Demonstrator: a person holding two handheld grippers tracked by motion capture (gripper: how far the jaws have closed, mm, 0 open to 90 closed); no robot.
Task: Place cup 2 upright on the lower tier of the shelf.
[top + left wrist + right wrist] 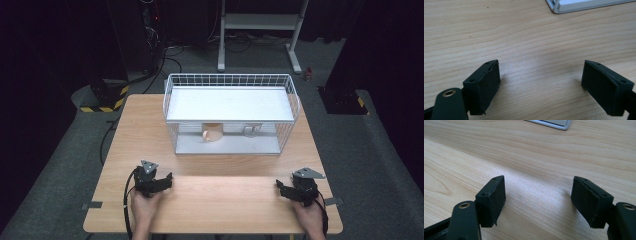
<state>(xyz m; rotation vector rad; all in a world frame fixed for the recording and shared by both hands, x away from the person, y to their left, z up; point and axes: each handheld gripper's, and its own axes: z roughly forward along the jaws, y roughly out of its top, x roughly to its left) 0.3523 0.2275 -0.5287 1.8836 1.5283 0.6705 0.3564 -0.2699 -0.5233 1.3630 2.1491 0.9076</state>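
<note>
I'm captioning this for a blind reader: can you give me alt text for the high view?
Two hands rest grippers, left and right, open and empty, on a wooden table. Beyond them stands a white wire rack, with a tan cup under its shelf.

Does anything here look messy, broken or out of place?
Nothing stands out. The white wire rack sits square on the wooden table, a cup stands upright on its lower shelf, and both hand-held grippers rest open near the front edge.

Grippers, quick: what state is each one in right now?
Left gripper: open, nothing between the jaws, low over the table.
Right gripper: open, nothing held, also low over the table.
</note>
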